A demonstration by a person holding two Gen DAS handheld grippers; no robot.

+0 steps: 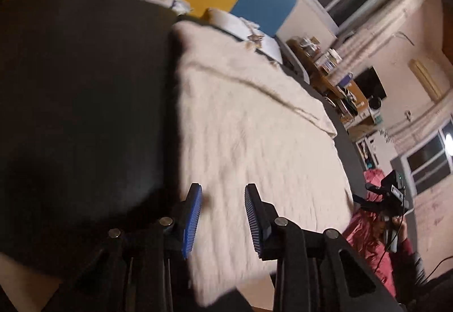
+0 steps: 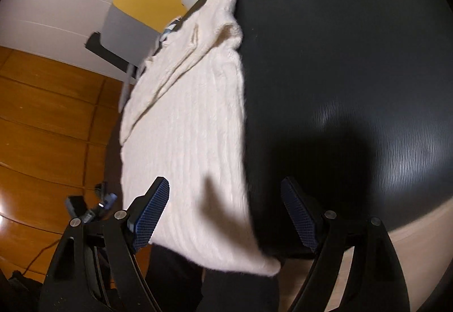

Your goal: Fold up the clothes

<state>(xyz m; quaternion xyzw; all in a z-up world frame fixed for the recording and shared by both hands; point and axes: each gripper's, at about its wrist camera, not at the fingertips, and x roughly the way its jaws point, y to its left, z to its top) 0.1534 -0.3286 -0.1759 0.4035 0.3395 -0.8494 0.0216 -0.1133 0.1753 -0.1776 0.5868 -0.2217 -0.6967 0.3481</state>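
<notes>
Your left tool (image 1: 223, 220) stood part open with nothing between its pads, hovering over the near end of the cream knit sweater (image 1: 254, 142), which lay flat along one side of the dark round surface (image 1: 85, 99). Your right tool (image 2: 226, 215) gaped wide and empty above the sweater's near corner, its hem overhanging the edge. Both tools appeared free, presumably for the next fold.

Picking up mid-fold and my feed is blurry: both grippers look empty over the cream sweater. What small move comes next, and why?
Probably bring the right gripper down onto the near hem corner of the cream knit sweater and pinch it. Both grippers are open and hold nothing, the left gripper hovers over the sweater, and the sweater lies flat on the black table with a sleeve already folded across.
</notes>
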